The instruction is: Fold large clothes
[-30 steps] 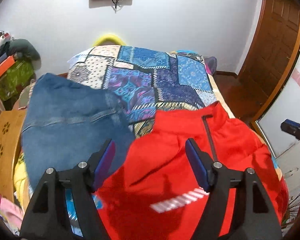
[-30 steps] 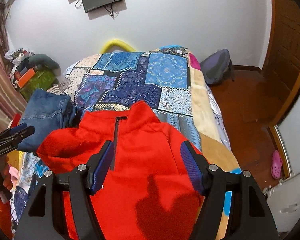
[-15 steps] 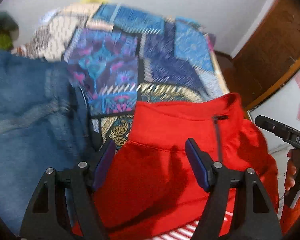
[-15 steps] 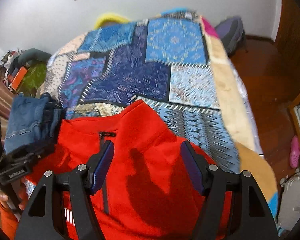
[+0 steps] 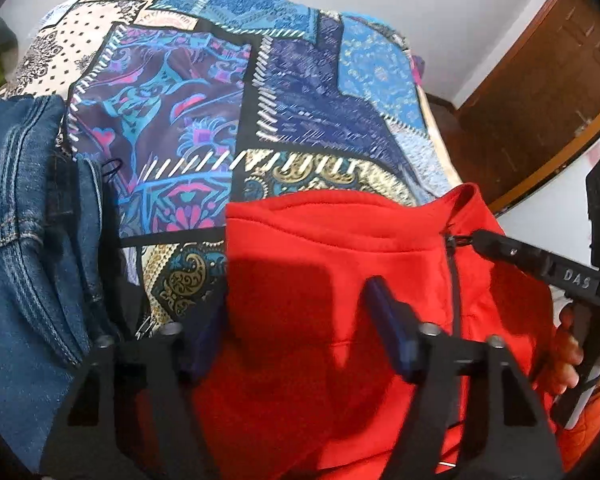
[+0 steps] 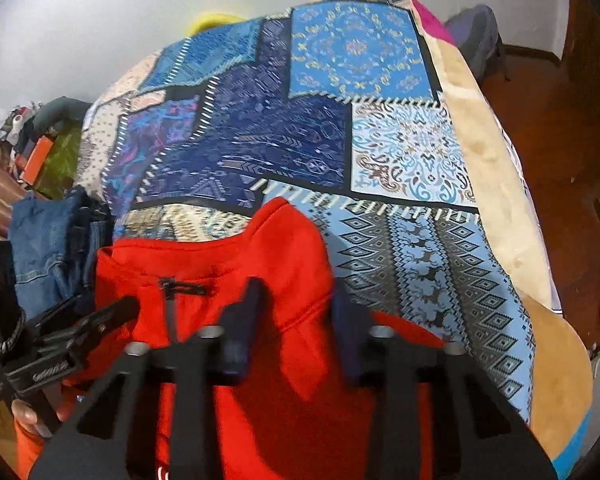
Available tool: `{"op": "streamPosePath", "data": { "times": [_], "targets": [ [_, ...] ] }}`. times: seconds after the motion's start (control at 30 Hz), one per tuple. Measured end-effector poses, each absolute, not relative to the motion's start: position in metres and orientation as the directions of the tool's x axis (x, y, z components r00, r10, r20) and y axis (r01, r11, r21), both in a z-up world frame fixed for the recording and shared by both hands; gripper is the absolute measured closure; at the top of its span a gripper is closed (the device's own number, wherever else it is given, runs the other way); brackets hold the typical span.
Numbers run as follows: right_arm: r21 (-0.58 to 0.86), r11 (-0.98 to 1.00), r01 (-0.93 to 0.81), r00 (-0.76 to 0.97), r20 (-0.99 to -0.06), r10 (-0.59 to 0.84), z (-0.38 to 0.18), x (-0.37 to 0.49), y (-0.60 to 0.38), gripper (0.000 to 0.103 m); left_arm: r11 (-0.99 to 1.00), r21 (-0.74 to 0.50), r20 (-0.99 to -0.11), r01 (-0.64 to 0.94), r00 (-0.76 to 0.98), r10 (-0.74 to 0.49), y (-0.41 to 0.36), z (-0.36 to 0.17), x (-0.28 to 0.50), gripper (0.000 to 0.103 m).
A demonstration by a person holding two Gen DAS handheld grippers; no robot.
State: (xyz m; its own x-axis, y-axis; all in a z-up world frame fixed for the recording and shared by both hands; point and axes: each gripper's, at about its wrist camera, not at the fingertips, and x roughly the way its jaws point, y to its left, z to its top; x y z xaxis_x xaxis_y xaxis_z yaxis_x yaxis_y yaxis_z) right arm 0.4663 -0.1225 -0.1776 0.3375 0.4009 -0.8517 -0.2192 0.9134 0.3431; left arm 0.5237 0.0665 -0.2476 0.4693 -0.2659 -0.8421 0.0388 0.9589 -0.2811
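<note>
Nearest, we are holding the left gripper (image 5: 296, 320) unclenched over the red pullover's (image 5: 320, 280) left shoulder, and the right gripper (image 6: 296, 312), spread too, over its right shoulder, presumably to pinch both for folding. Beyond, folded jeans (image 5: 24, 220) are lying left; the patchwork bedspread (image 6: 320, 140) is stretching far.

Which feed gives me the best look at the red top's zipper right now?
Left wrist: the zipper runs down in plain sight from the collar of the red top, its pull beside the right gripper's tip. Right wrist shows only the zipper's upper end, blurred.
</note>
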Motion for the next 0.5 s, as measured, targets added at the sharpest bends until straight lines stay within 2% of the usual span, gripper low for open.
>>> {"op": "streamPosePath", "data": {
  "times": [0.07,0.13,0.4,0.5],
  "targets": [
    [0.347,0.913,-0.215,0.345,-0.847,0.403,-0.172,0.464,-0.124,0.091,0.946,-0.321,-0.831,0.043,0.467,-0.303,0.070,-0.242,0.523,0.077],
    [0.334,0.914,-0.229,0.356,-0.846,0.398,-0.163,0.459,-0.123,0.094,0.931,-0.362,-0.820,0.050,0.458,-0.344,0.071,-0.235,0.520,0.085],
    [0.304,0.913,-0.273,0.473,-0.784,0.402,-0.094,0.405,-0.131,0.095,0.956,-0.235,-0.775,0.177,0.559,-0.294,0.049,-0.157,0.467,0.086],
    [0.312,0.902,-0.297,0.489,-0.762,0.425,-0.075,0.379,-0.137,0.095,0.949,-0.234,-0.755,0.212,0.575,-0.314,0.049,-0.131,0.431,0.086]
  ]
}}
